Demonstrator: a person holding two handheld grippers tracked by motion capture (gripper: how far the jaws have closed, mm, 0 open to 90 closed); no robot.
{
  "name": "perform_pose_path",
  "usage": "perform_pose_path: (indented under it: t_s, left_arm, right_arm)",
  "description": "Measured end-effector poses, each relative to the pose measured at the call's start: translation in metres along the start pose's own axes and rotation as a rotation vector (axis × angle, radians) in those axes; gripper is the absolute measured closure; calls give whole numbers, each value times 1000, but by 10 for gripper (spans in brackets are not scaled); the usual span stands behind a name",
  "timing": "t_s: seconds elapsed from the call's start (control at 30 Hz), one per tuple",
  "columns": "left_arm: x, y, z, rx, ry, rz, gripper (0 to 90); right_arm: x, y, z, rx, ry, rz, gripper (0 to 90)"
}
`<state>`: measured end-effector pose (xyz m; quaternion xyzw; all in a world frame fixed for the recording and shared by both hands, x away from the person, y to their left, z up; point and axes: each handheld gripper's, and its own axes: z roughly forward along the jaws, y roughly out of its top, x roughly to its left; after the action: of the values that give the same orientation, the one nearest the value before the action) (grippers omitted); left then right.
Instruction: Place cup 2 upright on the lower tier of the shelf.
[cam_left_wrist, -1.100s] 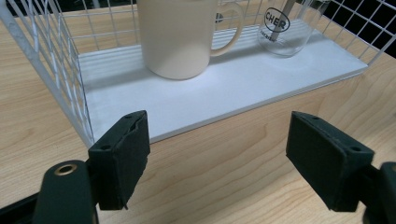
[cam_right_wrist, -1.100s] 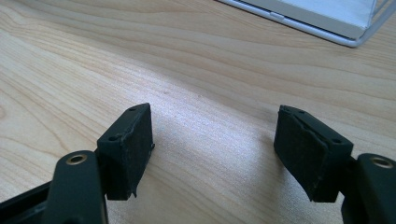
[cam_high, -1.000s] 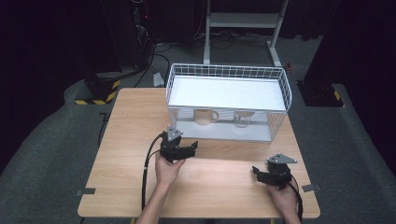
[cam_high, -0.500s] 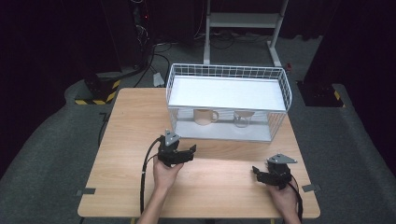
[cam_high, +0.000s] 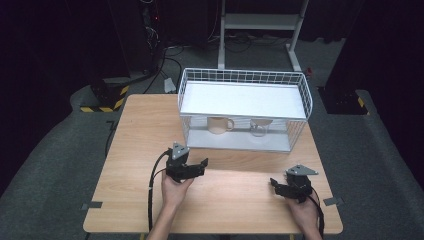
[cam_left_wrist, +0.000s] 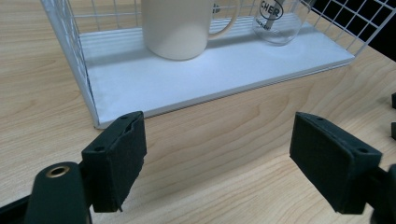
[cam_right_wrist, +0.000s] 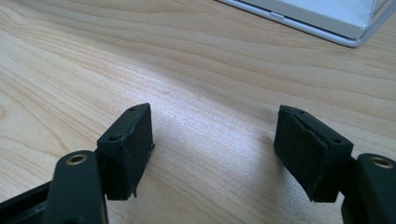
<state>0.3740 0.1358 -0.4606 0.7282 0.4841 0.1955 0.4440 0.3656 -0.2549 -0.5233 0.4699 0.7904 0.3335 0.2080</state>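
Left claw (cam_high: 200, 165), just opening, empty, near the rack's (cam_high: 235, 145) front edge.

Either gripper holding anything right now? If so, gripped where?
Nothing held. Left gripper and right gripper both have open, empty jaws over bare table; the left jaws have just been opening.

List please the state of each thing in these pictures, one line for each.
Left gripper: open, nothing between the jaws, which have just been opening.
Right gripper: open, empty, over bare table.
Mug: upright on the lower shelf of the wire rack.
Glass: upright beside the mug.
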Motion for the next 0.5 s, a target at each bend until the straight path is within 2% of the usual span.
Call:
perform_pose_path:
  t_s: [0.5]
  left_arm:
    - [4, -12, -7, 6, -7, -17, 187]
  right_arm:
    - [0, 0, 0, 0, 0, 0, 284]
